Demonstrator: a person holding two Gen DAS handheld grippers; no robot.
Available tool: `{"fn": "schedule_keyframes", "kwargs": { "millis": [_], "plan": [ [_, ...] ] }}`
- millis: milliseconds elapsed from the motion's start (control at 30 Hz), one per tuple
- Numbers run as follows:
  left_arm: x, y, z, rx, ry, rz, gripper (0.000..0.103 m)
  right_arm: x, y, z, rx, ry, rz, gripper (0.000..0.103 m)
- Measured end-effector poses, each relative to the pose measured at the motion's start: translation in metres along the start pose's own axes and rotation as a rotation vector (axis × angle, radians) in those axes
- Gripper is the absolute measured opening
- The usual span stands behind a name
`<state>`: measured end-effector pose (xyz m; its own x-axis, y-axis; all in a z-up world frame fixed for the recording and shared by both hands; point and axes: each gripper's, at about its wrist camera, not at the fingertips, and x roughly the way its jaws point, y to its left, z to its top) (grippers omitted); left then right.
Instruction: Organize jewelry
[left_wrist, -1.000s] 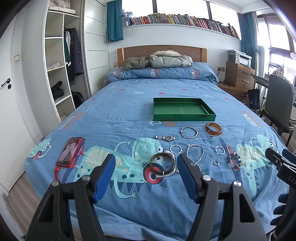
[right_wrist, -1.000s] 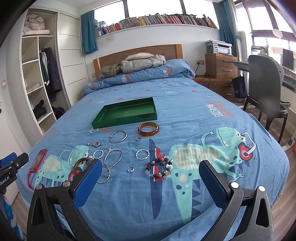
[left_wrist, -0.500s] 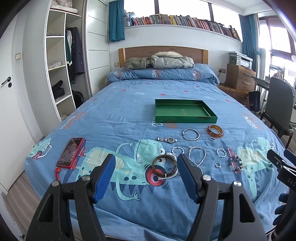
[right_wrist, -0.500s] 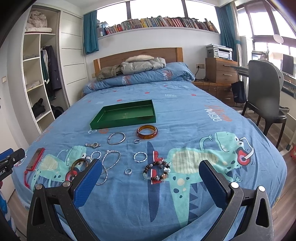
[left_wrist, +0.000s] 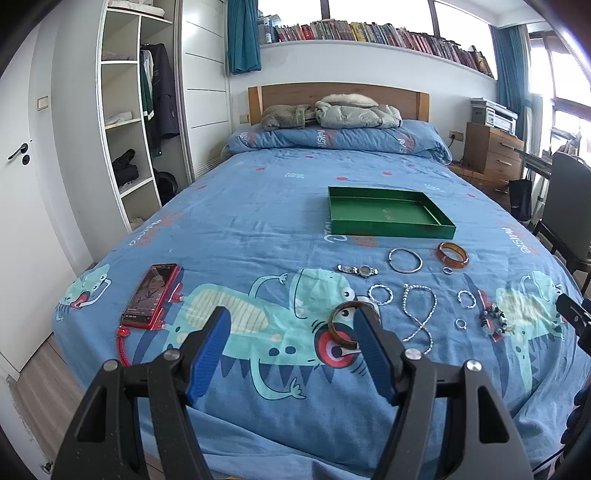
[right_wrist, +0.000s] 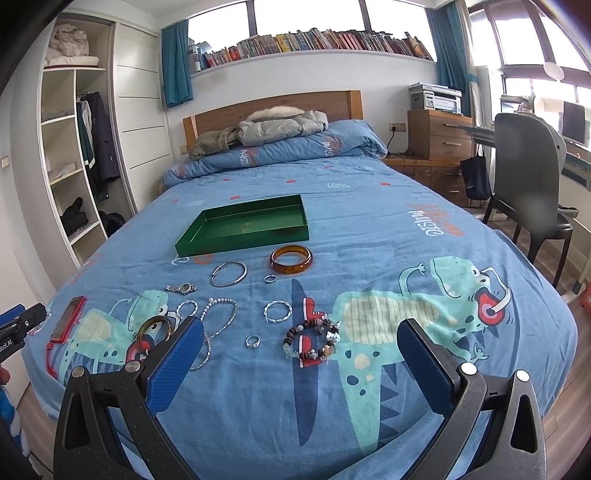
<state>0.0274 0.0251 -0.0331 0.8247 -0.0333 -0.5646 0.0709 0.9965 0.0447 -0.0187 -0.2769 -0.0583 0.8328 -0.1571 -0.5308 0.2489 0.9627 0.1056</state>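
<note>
Left gripper: spread wide, holding nothing, low over the foot of the bed. Right blue pad overlapping the view of a dark bangle lying flat on the cover; contact impossible to tell.

Right gripper: spread wider, holding nothing, hovering over the near edge of the bed. Bead bracelet seen between the pads, flat on the cover, apart from both.

Green tray: mid-bed, beyond the jewelry, nothing visible inside.

Jewelry loose on the cover between tray and grippers:
- Amber bangle just in front of the tray's right corner, small ring near it.
- Silver bangle left of that, watch further left.
- Twisted bracelet in the middle, another small ring nearer.
- Silver chain in a long loop, thin silver hoop beside it, close to the dark bangle.

Red phone: on the left part of the bed, screen lit, well apart from the jewelry.
</note>
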Motion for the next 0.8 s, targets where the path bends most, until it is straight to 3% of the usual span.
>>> {"fn": "schedule_keyframes", "kwargs": {
  "millis": [800],
  "plan": [
    [0.021, -0.010, 0.004, 0.026, 0.012, -0.031, 0.067, 0.021, 0.013, 0.003, -0.010, 0.028, -0.004, 0.103]
  ]
}}
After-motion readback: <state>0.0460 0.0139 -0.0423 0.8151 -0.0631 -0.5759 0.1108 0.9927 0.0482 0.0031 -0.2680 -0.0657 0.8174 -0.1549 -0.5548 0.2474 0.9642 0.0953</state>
